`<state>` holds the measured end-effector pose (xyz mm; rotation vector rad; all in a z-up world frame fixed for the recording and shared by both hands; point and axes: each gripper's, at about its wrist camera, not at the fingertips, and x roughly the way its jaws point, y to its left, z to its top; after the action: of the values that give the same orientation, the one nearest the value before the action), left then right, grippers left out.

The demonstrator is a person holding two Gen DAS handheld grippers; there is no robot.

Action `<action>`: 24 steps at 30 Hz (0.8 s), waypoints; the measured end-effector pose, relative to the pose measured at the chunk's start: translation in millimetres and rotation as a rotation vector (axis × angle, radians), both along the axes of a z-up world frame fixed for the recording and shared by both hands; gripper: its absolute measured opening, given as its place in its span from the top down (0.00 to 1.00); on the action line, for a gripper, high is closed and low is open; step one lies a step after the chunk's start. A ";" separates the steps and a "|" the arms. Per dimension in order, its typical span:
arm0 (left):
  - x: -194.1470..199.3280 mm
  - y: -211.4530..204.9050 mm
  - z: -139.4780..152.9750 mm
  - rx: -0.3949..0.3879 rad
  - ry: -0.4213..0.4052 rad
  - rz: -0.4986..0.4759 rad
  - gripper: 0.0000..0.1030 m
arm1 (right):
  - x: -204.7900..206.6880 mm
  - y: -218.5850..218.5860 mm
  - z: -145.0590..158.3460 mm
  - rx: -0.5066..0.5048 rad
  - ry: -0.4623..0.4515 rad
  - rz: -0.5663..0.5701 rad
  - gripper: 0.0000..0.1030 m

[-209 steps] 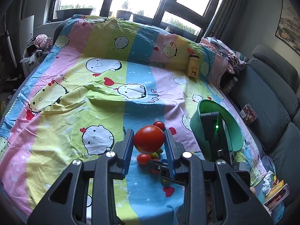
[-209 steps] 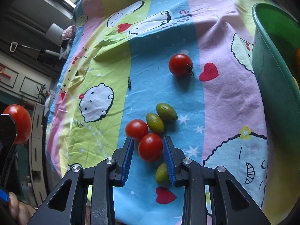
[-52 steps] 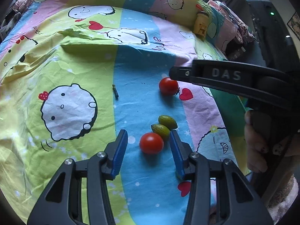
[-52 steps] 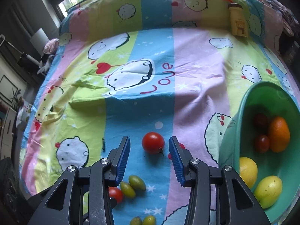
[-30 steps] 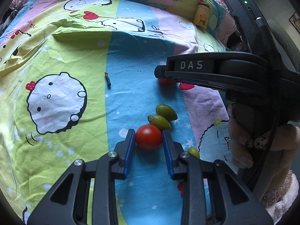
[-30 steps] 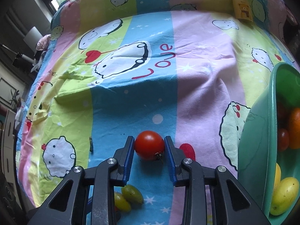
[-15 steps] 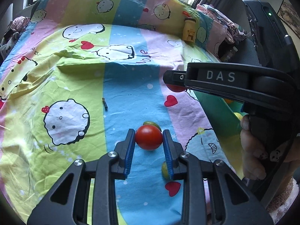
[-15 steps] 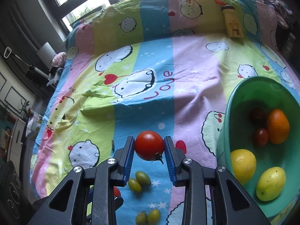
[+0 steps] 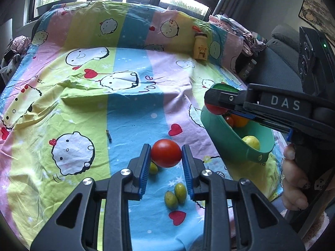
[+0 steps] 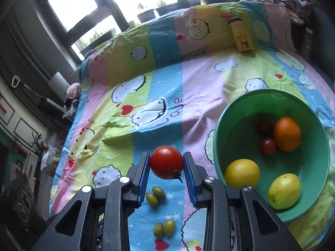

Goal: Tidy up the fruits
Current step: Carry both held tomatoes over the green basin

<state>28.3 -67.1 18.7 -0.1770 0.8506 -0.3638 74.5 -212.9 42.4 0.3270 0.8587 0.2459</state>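
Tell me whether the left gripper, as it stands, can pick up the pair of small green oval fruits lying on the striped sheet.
Probably not yet: the left gripper is shut on a red tomato; the green fruits lie unobstructed below.

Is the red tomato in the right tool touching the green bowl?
Apart. The right wrist view shows bedsheet between the tomato clamped in the right tool and the bowl's rim.

The right hand-held gripper [image 10: 166,163] is clamping a red tomato [image 10: 166,162] above the cartoon bedsheet [image 10: 146,96], four small green fruits [image 10: 155,195] lying below it and a green bowl [image 10: 234,115] of citrus sitting just beside.
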 end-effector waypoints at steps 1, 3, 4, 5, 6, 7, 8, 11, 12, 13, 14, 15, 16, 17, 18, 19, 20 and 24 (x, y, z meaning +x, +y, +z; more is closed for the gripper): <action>0.9 -2.3 2.4 -0.009 -0.004 -0.003 0.72 | -1.8 -5.2 2.3 0.008 -0.007 -0.013 0.67; 0.9 -7.0 5.7 -0.025 -0.010 -0.012 0.72 | -5.3 -14.0 6.8 0.013 -0.025 -0.032 0.67; 0.8 -10.4 6.8 -0.024 -0.012 -0.019 0.72 | -7.0 -18.8 9.3 0.015 -0.032 -0.041 0.67; 1.1 -13.9 8.0 -0.020 -0.015 -0.024 0.72 | -8.1 -24.0 10.5 0.019 -0.035 -0.051 0.67; 1.5 -17.1 9.4 -0.020 -0.020 -0.029 0.72 | -8.9 -29.6 11.0 0.025 -0.033 -0.063 0.67; 2.3 -20.2 10.9 -0.023 -0.022 -0.032 0.72 | -9.8 -35.4 11.4 0.031 -0.031 -0.076 0.67; 3.7 -23.1 12.5 -0.029 -0.024 -0.034 0.72 | -11.1 -41.0 12.1 0.038 -0.031 -0.088 0.67; 7.9 -33.1 17.8 -0.047 -0.032 -0.040 0.72 | -15.6 -59.6 14.5 0.069 -0.035 -0.120 0.67; 9.2 -37.2 19.1 -0.052 -0.035 -0.044 0.72 | -17.4 -65.7 15.4 0.079 -0.037 -0.128 0.67; 10.2 -41.1 20.5 -0.055 -0.037 -0.049 0.72 | -19.1 -71.5 16.3 0.090 -0.041 -0.137 0.67; 11.6 -45.8 21.5 -0.059 -0.038 -0.053 0.72 | -20.7 -77.2 17.0 0.099 -0.044 -0.147 0.67; 12.8 -50.5 22.4 -0.060 -0.037 -0.058 0.72 | -22.3 -83.0 17.6 0.105 -0.046 -0.156 0.67; 13.9 -55.8 22.9 -0.059 -0.036 -0.065 0.72 | -23.6 -88.2 17.8 0.112 -0.047 -0.166 0.67; 14.9 -61.0 23.6 -0.059 -0.038 -0.073 0.72 | -24.5 -93.3 17.8 0.119 -0.047 -0.175 0.67; 15.9 -65.9 24.7 -0.059 -0.040 -0.080 0.72 | -25.8 -98.2 17.9 0.126 -0.048 -0.184 0.67; 17.0 -70.7 25.5 -0.060 -0.042 -0.087 0.72 | -26.8 -104.0 18.0 0.133 -0.047 -0.194 0.67; 17.6 -75.7 26.8 -0.062 -0.044 -0.092 0.72 | -28.1 -108.5 18.4 0.136 -0.046 -0.209 0.67; 21.5 -92.9 31.9 -0.075 -0.050 -0.119 0.72 | -34.8 -125.3 20.8 0.144 -0.060 -0.250 0.67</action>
<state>49.8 -160.0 50.6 -0.1865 0.8002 -0.5106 39.7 -338.2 63.2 0.5542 0.7343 0.0837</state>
